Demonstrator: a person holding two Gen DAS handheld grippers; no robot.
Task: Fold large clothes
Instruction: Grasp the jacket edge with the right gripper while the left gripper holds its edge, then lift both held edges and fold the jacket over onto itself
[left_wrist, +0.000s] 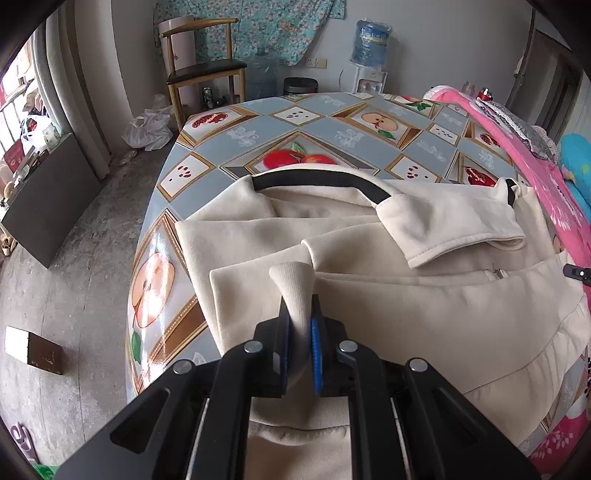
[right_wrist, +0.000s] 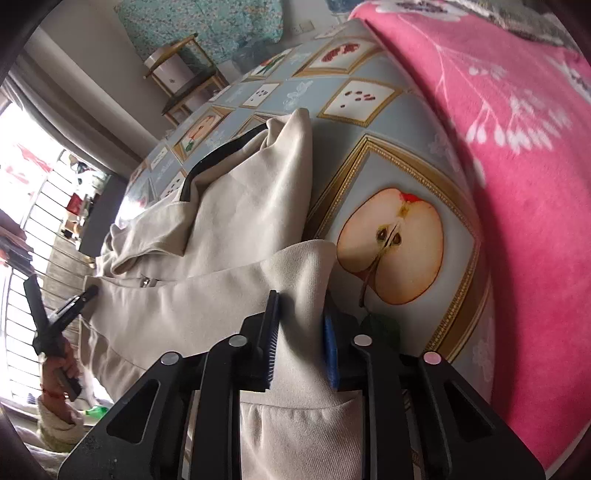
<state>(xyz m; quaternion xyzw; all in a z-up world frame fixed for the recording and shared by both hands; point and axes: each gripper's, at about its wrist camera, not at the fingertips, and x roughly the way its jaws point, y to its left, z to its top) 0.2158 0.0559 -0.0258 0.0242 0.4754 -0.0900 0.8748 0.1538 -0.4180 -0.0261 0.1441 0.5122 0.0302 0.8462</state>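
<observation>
A cream jacket (left_wrist: 406, 314) with a black collar band (left_wrist: 321, 182) lies spread on the fruit-print tablecloth (left_wrist: 221, 147). One sleeve (left_wrist: 461, 236) is folded across its chest. My left gripper (left_wrist: 300, 302) is shut on a pinched fold of the near left hem, which sticks up between the pads. In the right wrist view, the jacket (right_wrist: 240, 206) runs away to the left. My right gripper (right_wrist: 301, 306) is shut on its near right hem corner, and cloth fills the gap between the pads. The left gripper (right_wrist: 74, 299), held by a hand (right_wrist: 59, 365), shows at the far left edge.
A pink flowered blanket (right_wrist: 517, 147) covers the table's right side (left_wrist: 535, 166). Beyond the far edge stand a wooden chair (left_wrist: 203, 70) and a water dispenser (left_wrist: 371, 44). A brown-and-white box (left_wrist: 33, 349) and a plastic bag (left_wrist: 147, 129) lie on the concrete floor to the left.
</observation>
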